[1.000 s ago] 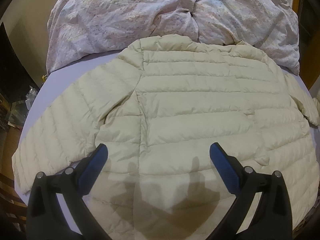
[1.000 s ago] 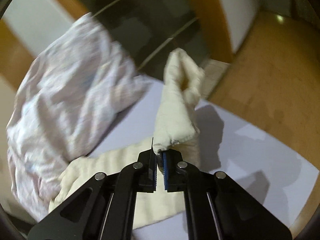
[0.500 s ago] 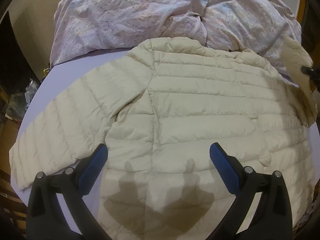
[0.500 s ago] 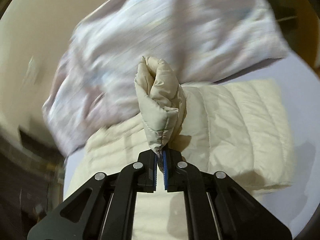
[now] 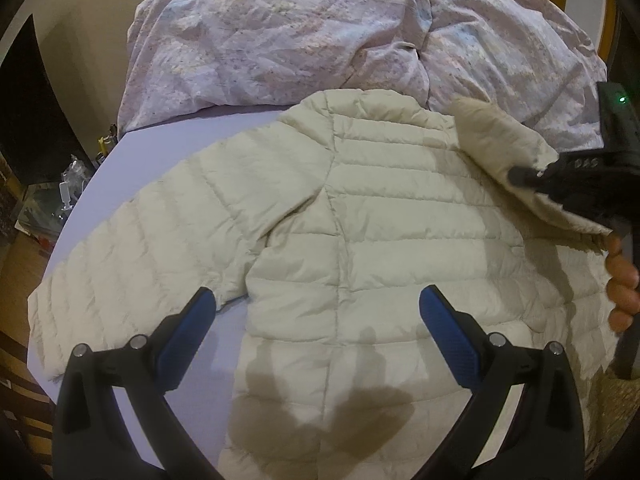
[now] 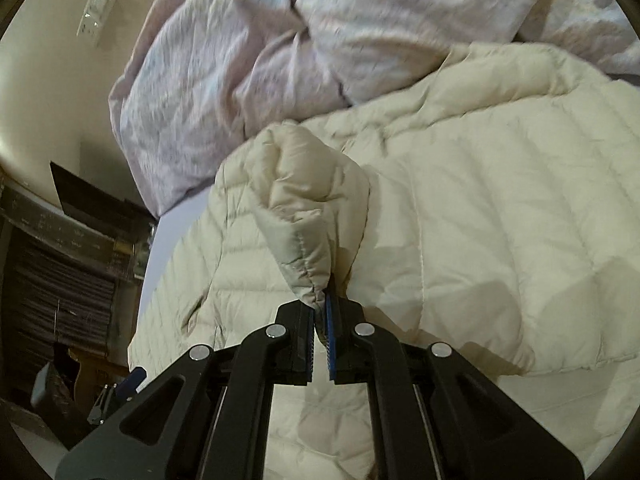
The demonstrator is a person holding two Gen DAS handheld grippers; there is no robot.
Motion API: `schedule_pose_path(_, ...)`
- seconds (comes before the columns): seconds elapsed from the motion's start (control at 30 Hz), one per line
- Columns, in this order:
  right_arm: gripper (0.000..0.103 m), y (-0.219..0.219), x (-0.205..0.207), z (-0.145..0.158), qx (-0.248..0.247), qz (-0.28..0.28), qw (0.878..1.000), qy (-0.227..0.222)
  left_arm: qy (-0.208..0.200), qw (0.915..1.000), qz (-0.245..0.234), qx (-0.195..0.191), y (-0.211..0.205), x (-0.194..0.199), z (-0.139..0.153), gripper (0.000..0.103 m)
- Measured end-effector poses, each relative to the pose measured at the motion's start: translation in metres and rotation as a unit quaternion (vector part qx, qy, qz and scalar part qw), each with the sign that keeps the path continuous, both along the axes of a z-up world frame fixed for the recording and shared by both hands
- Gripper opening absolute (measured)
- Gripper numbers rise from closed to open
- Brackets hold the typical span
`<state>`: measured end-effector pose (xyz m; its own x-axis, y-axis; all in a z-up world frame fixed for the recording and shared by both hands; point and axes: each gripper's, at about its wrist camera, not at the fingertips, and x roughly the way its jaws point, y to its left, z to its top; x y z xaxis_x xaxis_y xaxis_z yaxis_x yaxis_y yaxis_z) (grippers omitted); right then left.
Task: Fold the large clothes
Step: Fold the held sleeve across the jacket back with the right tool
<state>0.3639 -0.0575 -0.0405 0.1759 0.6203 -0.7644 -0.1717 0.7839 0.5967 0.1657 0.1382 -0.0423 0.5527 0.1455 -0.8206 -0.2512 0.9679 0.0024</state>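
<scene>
The right gripper (image 6: 322, 312) is clamped on the cuff of the jacket's sleeve (image 6: 308, 216), its jaws nearly together with the gathered cuff hem pinched between the blue pads. The sleeve rises from the grip in a puffy, doubled-over column above the jacket's body. In the left wrist view the same gripper (image 5: 520, 176) enters from the right edge, the sleeve draped across it near the collar end of the jacket, with the person's fingers (image 5: 622, 280) curled on the handle below.

The left gripper (image 5: 316, 332) hangs above the lower part of the jacket with its jaws spread wide and nothing between them (only their shadow falls on the hem).

The jacket (image 5: 360, 248), a cream quilted one, lies flat on a pale lilac bed sheet (image 5: 160, 160), with a crumpled pinkish duvet (image 5: 320, 32) heaped just beyond its collar.

As for progress, I judge the fold barely begun: one sleeve is lifted and over the body but not laid down, the other sleeve (image 5: 132, 264) lies fully spread toward the lower left, and the body is not folded at all. Setting this sleeve down, bringing the other across, and doubling the body all remain.

The jacket's long axis runs from the hem, nearest the left gripper, up to the collar, which points at the duvet; the spread sleeve slants away from that line.
</scene>
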Motion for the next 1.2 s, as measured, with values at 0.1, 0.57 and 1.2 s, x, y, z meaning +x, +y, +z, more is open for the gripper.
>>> schedule_pose_path(0.1, 0.005, 0.010, 0.000, -0.007, -0.005, 0.007, 1.000, 0.008, -0.001, 1.0000, 0.005, -0.001, 0.004, -0.001, 0.001, 0.101)
schedule_pose_path(0.57, 0.067, 0.038, -0.010, -0.010, -0.051, 0.046, 0.998, 0.015, 0.000, 0.9993, 0.034, -0.015, 0.029, -0.013, -0.001, 0.101)
schedule_pose_path(1.2, 0.065, 0.055, 0.009, -0.032, -0.199, -0.008, 0.979, -0.045, 0.041, 0.9952, 0.088, -0.006, 0.085, -0.048, -0.013, 0.101)
